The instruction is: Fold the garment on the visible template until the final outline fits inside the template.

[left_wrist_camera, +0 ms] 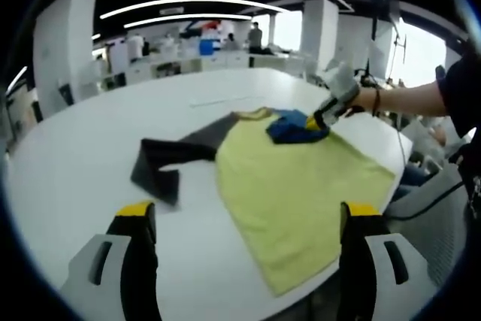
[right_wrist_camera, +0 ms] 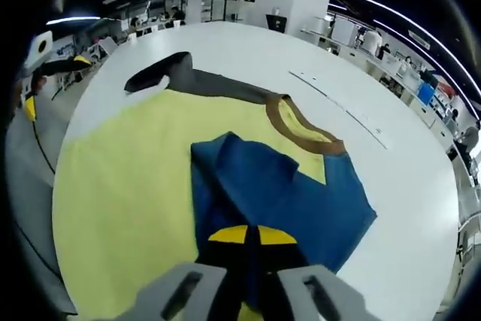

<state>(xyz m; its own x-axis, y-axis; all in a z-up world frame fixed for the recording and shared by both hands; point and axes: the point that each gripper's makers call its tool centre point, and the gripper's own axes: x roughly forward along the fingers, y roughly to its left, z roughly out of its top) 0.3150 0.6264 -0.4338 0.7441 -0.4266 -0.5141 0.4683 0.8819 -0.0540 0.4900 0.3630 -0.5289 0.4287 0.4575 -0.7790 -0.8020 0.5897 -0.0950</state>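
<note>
A T-shirt lies flat on the white table (left_wrist_camera: 68,163), with a yellow body (left_wrist_camera: 293,186), a brown collar (right_wrist_camera: 297,129) and a dark grey sleeve (left_wrist_camera: 165,159) stretched out to one side. Its blue sleeve (right_wrist_camera: 301,201) is folded in over the yellow body (right_wrist_camera: 128,186). My right gripper (right_wrist_camera: 252,234) is shut on the blue sleeve, and it also shows in the left gripper view (left_wrist_camera: 314,122) at the far side of the shirt. My left gripper (left_wrist_camera: 248,212) stands open above the table's near edge, short of the shirt's hem, nothing between its fingers.
Thin faint lines (right_wrist_camera: 338,103) run across the table beyond the collar. A person's arm (left_wrist_camera: 406,99) reaches in from the right, and a grey chair (left_wrist_camera: 436,208) stands by that edge. Office desks and pillars (left_wrist_camera: 64,43) lie behind the table.
</note>
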